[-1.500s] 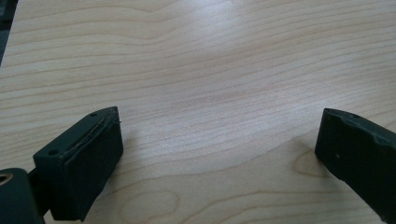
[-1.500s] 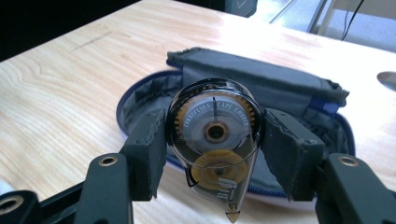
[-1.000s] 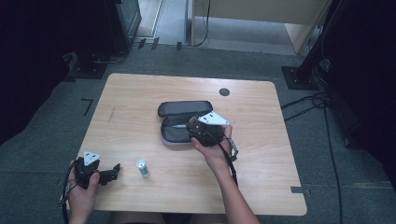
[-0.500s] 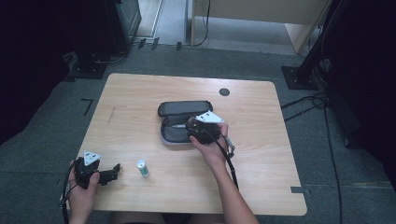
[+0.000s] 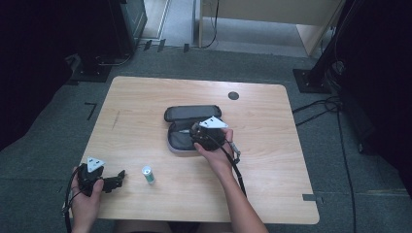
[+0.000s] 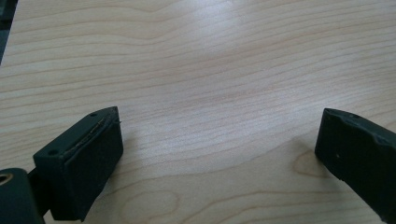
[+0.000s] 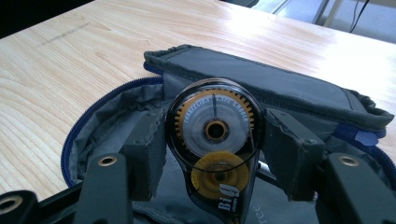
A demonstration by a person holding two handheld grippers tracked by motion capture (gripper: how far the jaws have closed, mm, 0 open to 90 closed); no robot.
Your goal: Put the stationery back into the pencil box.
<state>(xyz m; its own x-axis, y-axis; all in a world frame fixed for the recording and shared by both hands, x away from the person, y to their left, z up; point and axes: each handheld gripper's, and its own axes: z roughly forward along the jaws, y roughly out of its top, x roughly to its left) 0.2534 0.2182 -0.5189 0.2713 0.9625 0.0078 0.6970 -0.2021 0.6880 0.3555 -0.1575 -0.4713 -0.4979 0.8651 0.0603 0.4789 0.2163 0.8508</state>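
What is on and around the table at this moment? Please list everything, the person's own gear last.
correction tape dispenser: 1, clear black shell with orange-yellow gears, clamped between the right gripper's pads over the open case
pencil case: 1, dark grey with blue zip, unzipped, lid folded back, table centre
small tube: 1, white and green, near table's front left
table: 1, light wood, round dark grommet near the far edge
floor: grey carpet, dark stands and cables around the table
left gripper: 1, black, jaws open over bare wood, front left corner
right gripper: 1, black, grey plate on top, over the case
hands: 2, one on each gripper
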